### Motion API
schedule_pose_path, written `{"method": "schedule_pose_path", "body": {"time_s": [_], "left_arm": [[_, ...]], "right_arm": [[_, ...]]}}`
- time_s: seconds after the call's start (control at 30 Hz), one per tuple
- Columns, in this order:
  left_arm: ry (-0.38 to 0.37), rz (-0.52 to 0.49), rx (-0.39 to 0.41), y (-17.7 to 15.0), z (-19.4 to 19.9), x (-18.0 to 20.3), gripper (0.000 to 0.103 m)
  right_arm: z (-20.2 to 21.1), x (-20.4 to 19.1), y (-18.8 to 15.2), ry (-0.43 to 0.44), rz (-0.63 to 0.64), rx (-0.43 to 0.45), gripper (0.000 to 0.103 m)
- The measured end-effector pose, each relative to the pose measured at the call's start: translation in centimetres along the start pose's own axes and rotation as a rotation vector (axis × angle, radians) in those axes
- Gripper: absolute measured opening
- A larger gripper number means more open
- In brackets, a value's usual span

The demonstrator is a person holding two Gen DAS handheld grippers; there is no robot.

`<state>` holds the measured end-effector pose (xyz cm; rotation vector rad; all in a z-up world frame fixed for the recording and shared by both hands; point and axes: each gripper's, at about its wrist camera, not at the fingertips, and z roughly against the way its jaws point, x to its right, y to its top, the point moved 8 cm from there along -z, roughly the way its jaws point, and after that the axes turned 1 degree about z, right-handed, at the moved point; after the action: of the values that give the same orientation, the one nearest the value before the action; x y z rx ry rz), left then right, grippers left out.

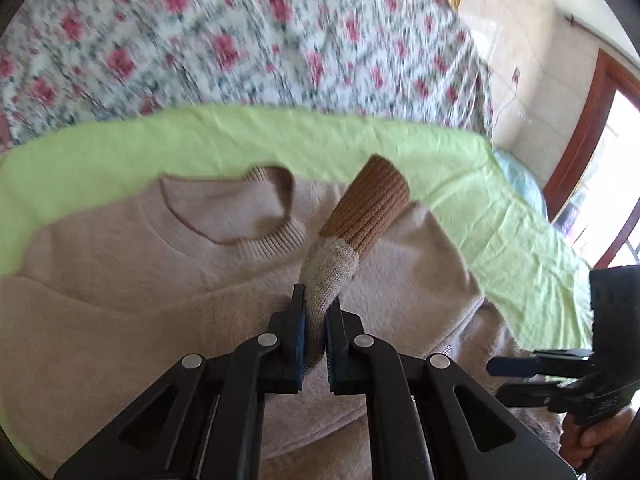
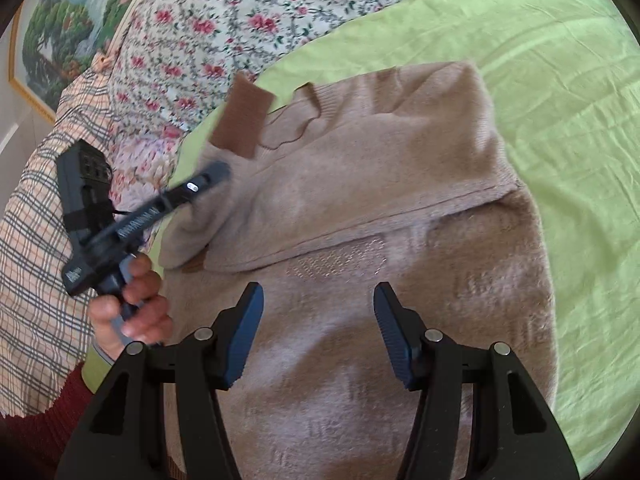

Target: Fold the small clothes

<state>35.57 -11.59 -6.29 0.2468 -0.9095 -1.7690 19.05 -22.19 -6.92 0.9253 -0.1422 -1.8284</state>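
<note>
Left wrist view: left gripper (image 1: pixel 316 316) pinching the sleeve (image 1: pixel 352 236) of a beige sweater (image 1: pixel 140 280), lifting it over the body lying on a green sheet (image 1: pixel 480 208), right wrist view: right gripper (image 2: pixel 318 334) hovering wide apart above the sweater (image 2: pixel 360 208), floral blanket (image 2: pixel 240 20) lying beyond.

Lime green sheet (image 2: pixel 560 120) spread over the bed, floral quilt (image 2: pixel 224 20) behind it, plaid blanket (image 2: pixel 36 216) and a landscape painting (image 2: pixel 52 28) nearby.
</note>
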Motion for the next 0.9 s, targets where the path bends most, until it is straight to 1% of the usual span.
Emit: {"method": "schedule_pose_path", "body": {"time_s": [0.07, 0.13, 0.17, 0.2, 0.23, 0.27, 0.3, 0.33, 0.4, 0.43, 0.47, 0.5, 0.53, 0.57, 0.6, 0.7, 0.77, 0.8, 0.87, 0.9], "left_arm": [[-0.002, 0.006, -0.034, -0.9, -0.9, 0.2, 0.009], [-0.002, 0.016, -0.061, -1.8, -1.0, 0.0, 0.019], [-0.006, 0.022, -0.063, -2.3, -0.6, -0.1, 0.022], [-0.006, 0.026, -0.06, -2.7, 0.3, -0.3, 0.03], [0.004, 0.026, -0.053, -2.9, 1.3, -0.7, 0.041], [0.021, 0.023, -0.041, -3.3, 2.3, -1.0, 0.046], [0.046, 0.019, -0.024, -3.7, 3.6, -1.5, 0.053], [0.072, 0.018, -0.011, -4.3, 4.9, -2.1, 0.055], [0.123, 0.034, 0.006, -5.6, 7.4, -3.9, 0.056], [0.151, 0.044, 0.013, -6.2, 8.4, -4.9, 0.057], [0.198, 0.053, 0.021, -6.9, 9.5, -6.2, 0.057], [0.26, 0.068, 0.025, -7.7, 10.6, -8.1, 0.058], [0.3, 0.086, 0.023, -8.4, 11.3, -9.6, 0.058], [0.334, 0.111, 0.018, -9.1, 11.8, -11.2, 0.058], [0.367, 0.148, 0.004, -10.0, 12.2, -13.1, 0.058], [0.452, 0.213, -0.039, -11.7, 12.3, -17.1, 0.058], [0.49, 0.229, -0.054, -12.2, 12.0, -18.5, 0.058], [0.501, 0.243, -0.064, -12.5, 11.8, -19.4, 0.058], [0.498, 0.256, -0.058, -12.5, 11.5, -19.9, 0.058], [0.51, 0.255, -0.054, -12.2, 11.4, -20.1, 0.058]], "right_arm": [[-0.4, 0.3, 0.5, 0.006, -0.013, 0.005, 0.059], [-0.7, 0.4, 1.2, 0.01, -0.02, 0.008, 0.059], [-0.8, 0.4, 1.7, 0.015, -0.021, 0.014, 0.059], [-0.9, 0.3, 2.1, 0.018, -0.02, 0.022, 0.059], [-1.1, 0.3, 2.7, 0.019, -0.019, 0.029, 0.059], [-1.3, 0.3, 3.2, 0.024, -0.019, 0.03, 0.059], [-1.6, 0.3, 3.7, 0.03, -0.018, 0.031, 0.059], [-1.9, 0.3, 4.2, 0.03, -0.014, 0.034, 0.059], [-2.7, 0.3, 5.2, 0.016, 0.019, 0.033, 0.059], [-3.2, 0.3, 5.7, -0.007, 0.055, 0.029, 0.059], [-3.4, 0.3, 6.0, -0.023, 0.086, 0.028, 0.059], [-3.6, 0.2, 6.3, -0.037, 0.129, 0.024, 0.059], [-4.0, -0.3, 6.5, -0.052, 0.186, 0.014, 0.059], [-4.4, -0.5, 6.7, -0.064, 0.223, 0.004, 0.059], [-4.9, -1.0, 6.7, -0.079, 0.288, -0.012, 0.059], [-6.6, -1.6, 6.6, -0.156, 0.456, -0.049, 0.065], [-7.9, -1.5, 6.5, -0.2, 0.521, -0.082, 0.066], [-8.6, -1.4, 6.3, -0.201, 0.537, -0.105, 0.066], [-9.4, -1.4, 6.4, -0.184, 0.544, -0.116, 0.065], [-9.4, -1.7, 6.5, -0.154, 0.54, -0.108, 0.059]]}}
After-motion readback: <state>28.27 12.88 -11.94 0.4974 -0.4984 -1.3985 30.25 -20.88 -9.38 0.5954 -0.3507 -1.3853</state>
